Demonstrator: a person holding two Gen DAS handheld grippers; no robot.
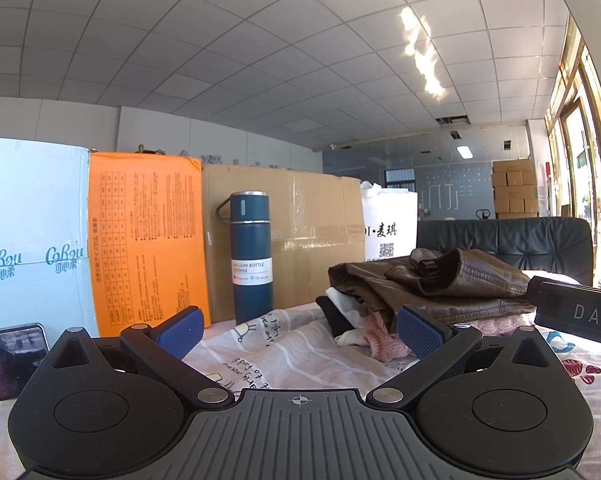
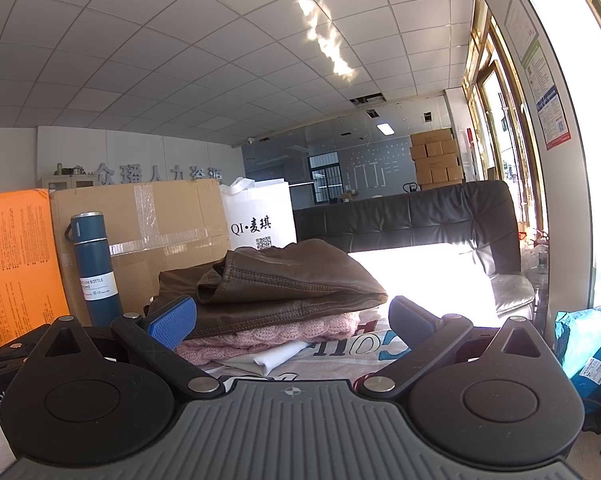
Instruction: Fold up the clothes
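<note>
While both claws hang low over the printed sheet [image 1: 284, 344], we read each as spread wide with nothing between its blue pads: the left gripper [image 1: 298, 326] points at the bare sheet beside the clothes, and the right gripper [image 2: 292, 316] faces the pile head-on. The clothes sit in one stack on the sheet: a brown leather jacket [image 2: 284, 284] on top, a pink knitted sweater [image 2: 300, 332] under it, and a white garment [image 2: 276, 358] at the bottom. We judge that no fold is in hand yet and that the next step calls for lifting the jacket off the stack. Three faults are likely from here. A grip taken too deep on the stack edge may catch the sweater along with the jacket and drag the whole pile. Smooth leather may slip from the pads if only a thin edge is pinched. A wide sweep of the left claw may strike the blue flask [image 1: 251, 256], which stands upright near the pile in front of the cardboard box [image 1: 300, 224], and tip it over. The right claw's body [image 1: 576, 312] already sits close beside the left one, so we keep the two apart when closing in.
</note>
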